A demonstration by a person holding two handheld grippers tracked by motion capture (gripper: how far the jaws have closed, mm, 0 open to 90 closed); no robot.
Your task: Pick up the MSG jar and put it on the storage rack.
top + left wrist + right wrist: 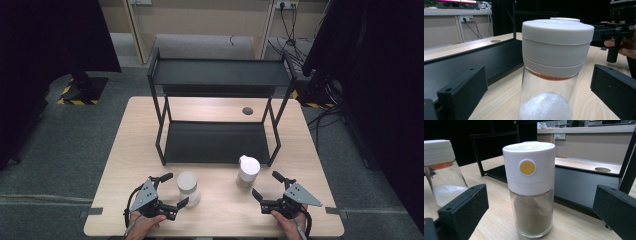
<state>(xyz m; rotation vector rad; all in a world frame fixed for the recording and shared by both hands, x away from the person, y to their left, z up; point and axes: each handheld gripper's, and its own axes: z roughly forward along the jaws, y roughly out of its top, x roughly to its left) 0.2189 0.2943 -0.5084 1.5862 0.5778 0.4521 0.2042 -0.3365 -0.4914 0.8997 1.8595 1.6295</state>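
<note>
Though seemingly ungripped, both glass jars [188, 188] wear white lids.

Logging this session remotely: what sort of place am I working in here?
Probably a lab or test room set up for recording, not a kitchen. A lone wooden table stands on grey carpet, black curtains hang at both sides, and cables run to a wall socket. A black shelf rack stands on the table.

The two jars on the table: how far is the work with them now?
Nothing looks finished: both shelves of the black rack are bare. In hand: the open left gripper brackets the grey-lidded jar, the open right gripper faces the white-lidded jar. Gripping and probably shelving both remain.
</note>
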